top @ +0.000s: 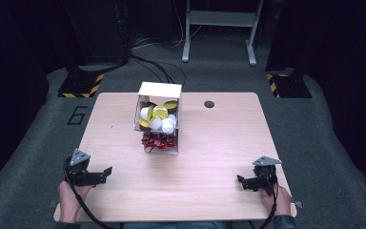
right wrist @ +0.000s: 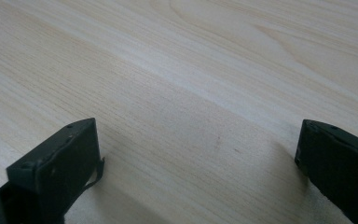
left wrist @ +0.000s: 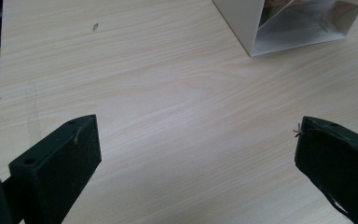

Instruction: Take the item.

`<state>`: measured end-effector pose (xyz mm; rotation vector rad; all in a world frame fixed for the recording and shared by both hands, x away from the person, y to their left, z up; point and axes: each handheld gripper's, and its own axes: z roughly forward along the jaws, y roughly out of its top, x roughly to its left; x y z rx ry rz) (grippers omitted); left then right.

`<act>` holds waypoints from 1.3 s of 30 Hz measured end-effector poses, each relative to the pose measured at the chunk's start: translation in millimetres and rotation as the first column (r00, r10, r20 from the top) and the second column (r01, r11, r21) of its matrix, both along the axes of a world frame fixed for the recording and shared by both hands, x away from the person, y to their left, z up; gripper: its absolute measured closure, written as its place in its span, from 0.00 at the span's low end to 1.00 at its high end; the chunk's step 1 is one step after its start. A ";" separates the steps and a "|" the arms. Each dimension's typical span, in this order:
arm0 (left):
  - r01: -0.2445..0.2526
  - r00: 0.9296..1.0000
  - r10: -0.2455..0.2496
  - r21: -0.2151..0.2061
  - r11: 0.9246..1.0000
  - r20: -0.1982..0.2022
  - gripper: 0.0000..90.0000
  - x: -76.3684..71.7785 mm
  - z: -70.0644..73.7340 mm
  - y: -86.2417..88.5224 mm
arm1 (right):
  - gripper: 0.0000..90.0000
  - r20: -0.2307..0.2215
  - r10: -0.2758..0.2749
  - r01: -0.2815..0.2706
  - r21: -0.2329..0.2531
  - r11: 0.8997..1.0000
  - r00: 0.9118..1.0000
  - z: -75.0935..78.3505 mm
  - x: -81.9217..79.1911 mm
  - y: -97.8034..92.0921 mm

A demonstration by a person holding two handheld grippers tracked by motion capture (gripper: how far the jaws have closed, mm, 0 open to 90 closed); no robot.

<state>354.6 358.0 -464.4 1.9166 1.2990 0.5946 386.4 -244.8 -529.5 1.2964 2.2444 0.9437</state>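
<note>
A white open box stands at the middle of the wooden table. It holds white and gold capsules in the far part and red wrapped sweets in the near part. One corner of the box appears at the top of the left gripper view. My left gripper rests near the table's front left, open, with bare wood between its jaws. My right gripper sits near the front right, also open and holding nothing. A hand grips each tool from the near edge.
A round dark cable hole lies in the table's far right part. Grey carpet surrounds the table, with a metal stand frame and black cables behind it. A small dark speck marks the wood.
</note>
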 end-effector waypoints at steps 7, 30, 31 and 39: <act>0.015 1.000 -0.015 0.001 1.000 0.019 0.01 -0.7 15.9 -5.0 | 0.00 -0.002 0.012 -0.012 0.002 1.000 1.000 0.0 1.2 -0.1; 0.112 0.991 -0.115 0.038 0.993 0.069 0.03 15.7 83.5 -38.1 | 0.00 -0.002 0.009 -0.009 0.003 1.000 1.000 -0.2 1.1 0.1; 0.117 0.990 -0.120 0.036 0.992 0.072 0.03 16.8 87.0 -39.3 | 0.00 -0.001 0.009 -0.009 0.003 1.000 1.000 -0.2 1.1 0.1; 0.151 0.983 -0.155 0.045 0.987 0.095 0.04 23.6 111.6 -50.7 | 0.00 -0.002 0.011 -0.011 0.002 1.000 1.000 -0.1 1.1 -0.1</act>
